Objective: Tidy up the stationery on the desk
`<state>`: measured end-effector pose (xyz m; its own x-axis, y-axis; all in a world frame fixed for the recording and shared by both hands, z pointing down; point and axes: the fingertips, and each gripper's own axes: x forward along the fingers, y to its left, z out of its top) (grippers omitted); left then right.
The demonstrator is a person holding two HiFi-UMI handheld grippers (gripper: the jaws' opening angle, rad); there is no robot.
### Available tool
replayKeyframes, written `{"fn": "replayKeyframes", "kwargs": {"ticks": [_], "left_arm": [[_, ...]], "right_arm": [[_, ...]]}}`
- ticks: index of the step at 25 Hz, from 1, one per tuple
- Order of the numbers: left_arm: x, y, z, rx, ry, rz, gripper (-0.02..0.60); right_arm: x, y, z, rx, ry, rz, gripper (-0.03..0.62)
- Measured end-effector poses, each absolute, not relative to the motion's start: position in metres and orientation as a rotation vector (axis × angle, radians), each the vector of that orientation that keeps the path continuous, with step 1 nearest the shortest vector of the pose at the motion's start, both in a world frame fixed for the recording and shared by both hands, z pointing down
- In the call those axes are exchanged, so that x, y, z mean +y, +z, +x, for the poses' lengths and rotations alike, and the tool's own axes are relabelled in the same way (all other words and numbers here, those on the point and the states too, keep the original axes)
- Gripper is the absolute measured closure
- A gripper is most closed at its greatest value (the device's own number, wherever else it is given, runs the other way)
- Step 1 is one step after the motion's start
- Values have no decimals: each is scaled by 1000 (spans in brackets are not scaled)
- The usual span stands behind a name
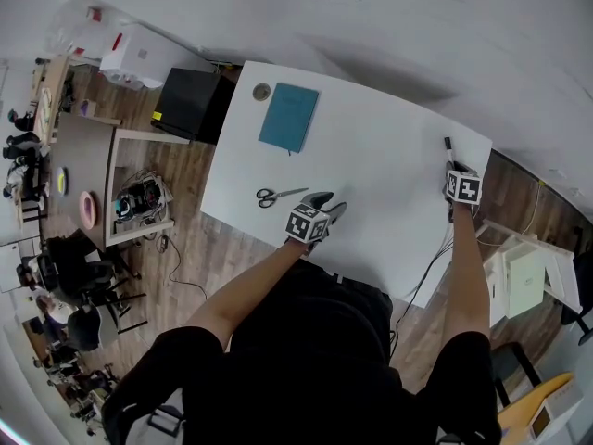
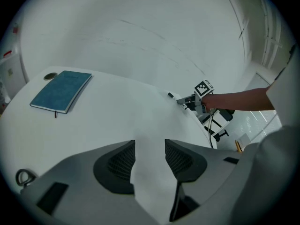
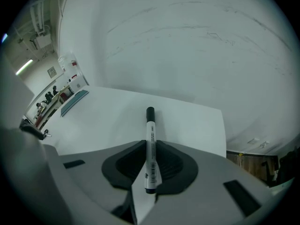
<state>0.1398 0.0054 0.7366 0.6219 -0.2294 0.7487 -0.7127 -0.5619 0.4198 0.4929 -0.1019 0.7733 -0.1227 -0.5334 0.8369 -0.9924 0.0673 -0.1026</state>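
Two tongs, two states: my right tongs [image 3: 150, 149] pinch the marker [image 3: 150, 125] by its barrel at the far right bench [image 1: 371, 156] corner; left tongs [image 2: 150, 156] hang released, empty. Marker seems light, stiff, slippery; I judge mid-barrel safest.

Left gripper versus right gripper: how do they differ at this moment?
The left gripper holds its jaws apart over bare desk; the right gripper has them clamped on a black-capped marker. The left gripper sits near the scissors, the right gripper at the desk's right edge. Both point down at the desk.
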Motion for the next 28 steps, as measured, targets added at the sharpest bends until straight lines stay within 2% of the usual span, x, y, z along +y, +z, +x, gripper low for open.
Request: {"fn": "replayKeyframes", "kwargs": {"ticks": [4, 8, 12, 15, 23, 28], "left_arm": [[2, 720, 126, -786, 812, 2139, 374], [-1, 714, 95, -831, 821, 2145, 378], [-11, 703, 72, -878, 764, 2178, 462], [-19, 694, 55, -855, 704, 2205, 551], [-33, 700, -19, -754, 704, 2166, 565], [-44, 704, -56, -652, 703, 2183, 565]], "right_arm": [[-99, 744, 477, -1802, 1017, 1658, 513], [-78, 723, 421, -1867, 1144, 1739, 513], [-70, 711, 347, -1938, 1241, 1745, 513], [-68, 710, 289, -1961, 1296, 1742, 514], [-86, 718, 154, -1942, 1374, 1704, 514], [-121, 733, 110, -1863, 1403, 1757, 514]]}}
